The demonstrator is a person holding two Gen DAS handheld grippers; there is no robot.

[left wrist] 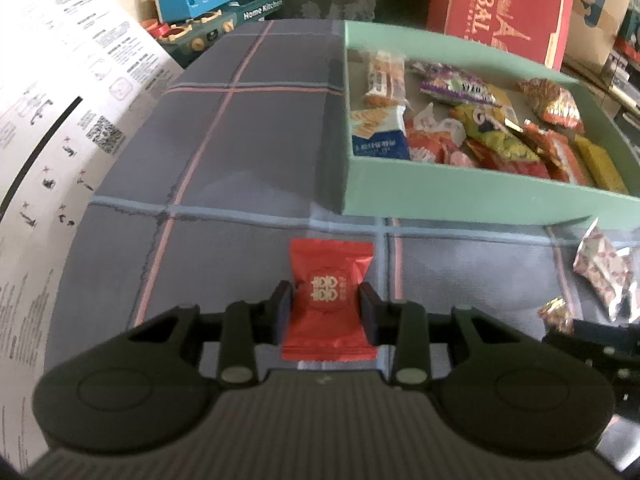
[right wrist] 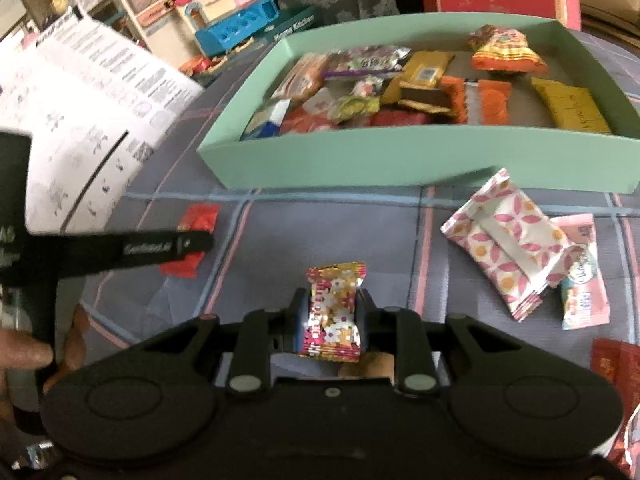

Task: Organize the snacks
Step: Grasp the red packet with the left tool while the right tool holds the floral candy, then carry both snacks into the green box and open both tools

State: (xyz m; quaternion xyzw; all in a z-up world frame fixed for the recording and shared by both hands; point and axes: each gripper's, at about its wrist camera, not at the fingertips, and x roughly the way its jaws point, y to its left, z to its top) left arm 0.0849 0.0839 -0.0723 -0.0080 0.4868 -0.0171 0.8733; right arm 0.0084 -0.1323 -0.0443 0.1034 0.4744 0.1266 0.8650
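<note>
Grey plaid cloth (left wrist: pixel 256 136) with pink and pale blue lines covers the work surface. Mint-green cardboard box (right wrist: pixel 400 156) sits on it at the far side, open-topped, holding a loose heap of mixed snack packets. Left gripper (left wrist: pixel 326 308) is clamped on a red candy packet (left wrist: pixel 330 280) with a gold emblem, the pads pressing its sides, just short of the box's near wall. Right gripper (right wrist: pixel 332 314) is clenched around a floral foil candy (right wrist: pixel 334 312). Beside it on the cloth lie a white packet with pink leaf pattern (right wrist: pixel 504 240) and a pale pink packet (right wrist: pixel 582 276), overlapping. A large printed instruction sheet (left wrist: pixel 60 120) lies to the left. Behind the surface: toy kitchen set (left wrist: pixel 208 12), red carton (left wrist: pixel 500 8), cardboard boxes. Clutter fills the room; lighting is dim.
</note>
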